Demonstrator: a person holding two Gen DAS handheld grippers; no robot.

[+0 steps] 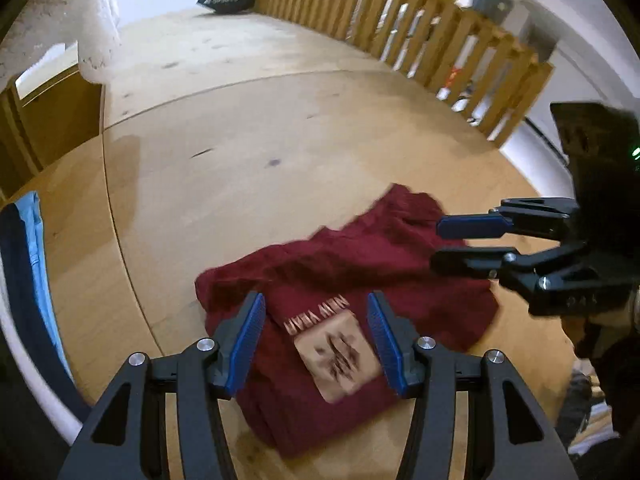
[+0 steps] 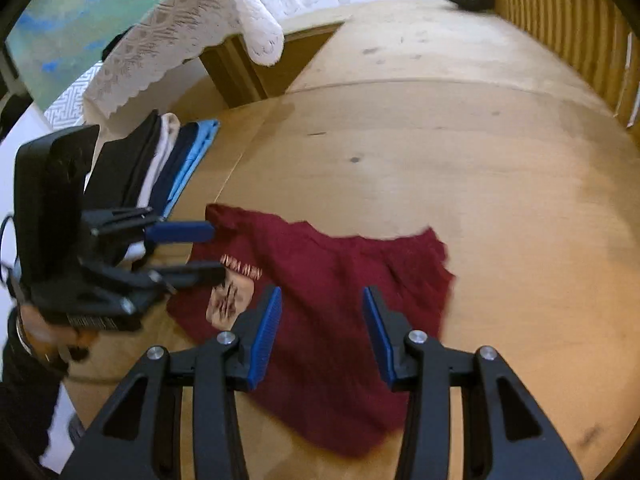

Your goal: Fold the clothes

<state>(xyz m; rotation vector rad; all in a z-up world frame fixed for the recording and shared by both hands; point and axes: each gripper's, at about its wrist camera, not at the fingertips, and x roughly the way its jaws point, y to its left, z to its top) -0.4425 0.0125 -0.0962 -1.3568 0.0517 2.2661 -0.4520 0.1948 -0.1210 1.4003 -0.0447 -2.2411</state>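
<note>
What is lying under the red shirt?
The red shirt lies directly on the wooden table. Whether anything is beneath it cannot be seen; the fabric covers that area.

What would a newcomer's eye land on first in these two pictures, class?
The dark red T-shirt, crumpled in the middle of the wooden table, with a tan print patch showing. Both grippers hover over it with jaws open: left gripper, right gripper. A stack of folded clothes sits at the table's left edge.

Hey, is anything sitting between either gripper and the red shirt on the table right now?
Nothing visible does. The red shirt lies alone on the bare wooden table, with the left gripper and right gripper above it, jaws apart. The stack of folded clothes sits off to the left, beside the shirt's edge.
</note>
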